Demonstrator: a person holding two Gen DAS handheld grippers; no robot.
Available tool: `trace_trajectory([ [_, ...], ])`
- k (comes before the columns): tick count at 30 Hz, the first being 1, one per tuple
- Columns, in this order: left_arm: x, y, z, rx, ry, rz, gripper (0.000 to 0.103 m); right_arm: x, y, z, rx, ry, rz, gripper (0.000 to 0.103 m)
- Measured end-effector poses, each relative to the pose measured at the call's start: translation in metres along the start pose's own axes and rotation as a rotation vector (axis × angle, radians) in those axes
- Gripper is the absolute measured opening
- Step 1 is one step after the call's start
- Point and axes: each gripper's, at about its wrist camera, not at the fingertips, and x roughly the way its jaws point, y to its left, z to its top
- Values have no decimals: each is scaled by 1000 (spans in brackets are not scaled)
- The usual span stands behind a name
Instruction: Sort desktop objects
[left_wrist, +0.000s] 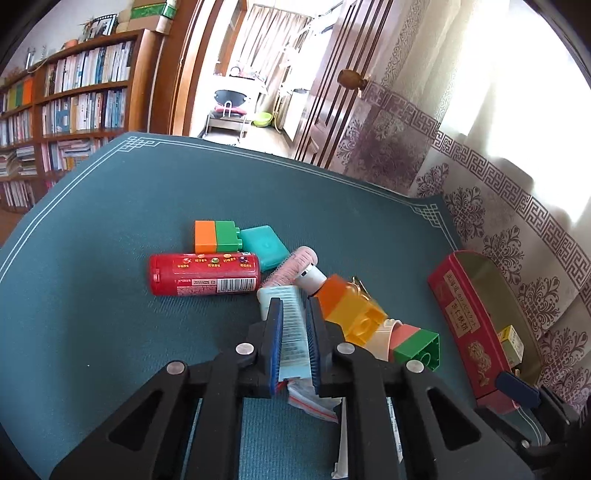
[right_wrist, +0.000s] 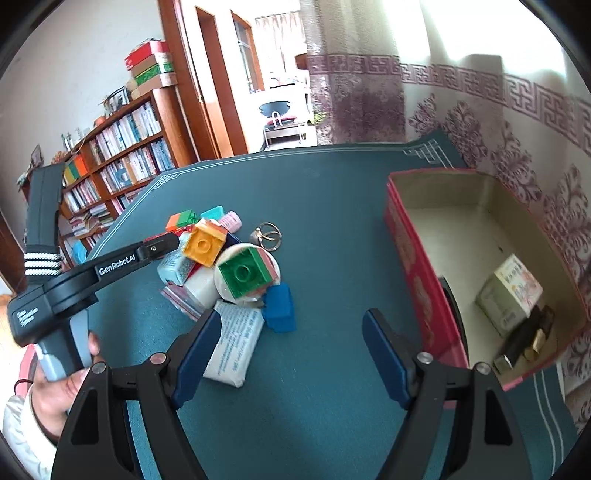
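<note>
My left gripper (left_wrist: 293, 302) is shut on a pale blue tube (left_wrist: 291, 332) with printed lines, at the near side of a heap on the green mat (left_wrist: 110, 295). The heap holds a red can (left_wrist: 203, 275), an orange-green brick (left_wrist: 217, 236), a teal case (left_wrist: 264, 245), a pink roller (left_wrist: 291, 266), an orange-yellow brick (left_wrist: 351, 306) and a green brick (left_wrist: 419, 349). In the right wrist view my right gripper (right_wrist: 291, 317) stands open just in front of a blue block (right_wrist: 279, 308), with a white packet (right_wrist: 234, 343) by its left finger.
An open red tin box (right_wrist: 417, 266) stands at the right by the curtain, with a small carton (right_wrist: 509, 291) and dark items inside. A key ring (right_wrist: 267, 232) lies behind the heap. A hand (right_wrist: 55, 391) holds the left gripper's handle. A bookshelf (left_wrist: 74, 92) stands beyond the table.
</note>
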Motion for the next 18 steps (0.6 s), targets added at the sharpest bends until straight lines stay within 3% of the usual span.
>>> trace_trajectory([
  [10, -9, 12, 2, -41, -21, -24, 12, 36, 25, 14, -102, 23, -10, 81],
  [18, -21, 6, 3, -13, -67, -32, 12, 58, 29, 23, -101, 59, -5, 56],
])
